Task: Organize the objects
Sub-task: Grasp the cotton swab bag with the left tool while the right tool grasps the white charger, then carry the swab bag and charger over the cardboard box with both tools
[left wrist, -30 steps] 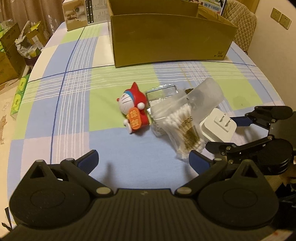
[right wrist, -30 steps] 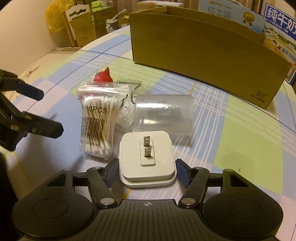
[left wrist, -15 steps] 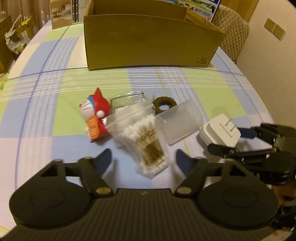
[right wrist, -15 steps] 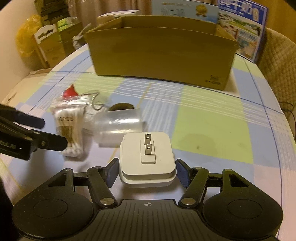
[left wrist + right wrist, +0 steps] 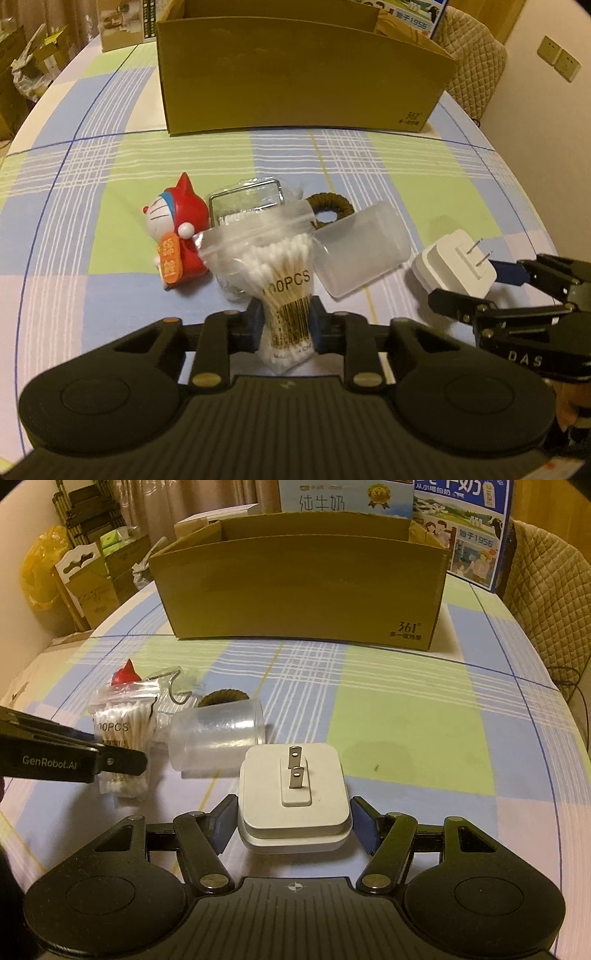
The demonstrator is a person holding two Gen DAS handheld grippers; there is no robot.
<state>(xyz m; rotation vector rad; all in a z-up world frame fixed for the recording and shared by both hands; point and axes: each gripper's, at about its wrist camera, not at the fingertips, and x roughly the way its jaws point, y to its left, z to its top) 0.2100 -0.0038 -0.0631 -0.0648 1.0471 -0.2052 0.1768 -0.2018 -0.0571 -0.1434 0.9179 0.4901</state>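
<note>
From the left wrist view, we saw our left gripper [image 5: 283, 325] closed on the lower, barcode end of the cotton swab bag [image 5: 275, 273], the blue pads pinching it from both sides. The bag stood roughly upright between the fingers, its long axis running away from us toward the cardboard box [image 5: 295, 74], swab heads fanned at the top under the loose zip flap. That flap lay against the red cat figurine [image 5: 177, 236], a clear case with a metal rim [image 5: 245, 201] and the frosted plastic container [image 5: 362, 251]; a brown hair tie [image 5: 330, 208] sat just behind. We judged the main risk here to be the slack plastic: a grip on film rather than on the swabs could let the bundle slide, and lifting might drag the figurine or case along.

From the right wrist view, our right gripper [image 5: 294, 821] held the white plug adapter [image 5: 293, 794], but we could not tell how firmly: the left pad looked to touch its side while a thin gap seemed to show at the right pad. The adapter lay flat, prongs up and its face toward the box [image 5: 299, 590], with no marked long axis. It was near the checked tablecloth [image 5: 406, 709], just beside the frosted container [image 5: 218, 734]. If the grip was loose, we judged the smooth casing could tip out on the way over the box wall.
</note>
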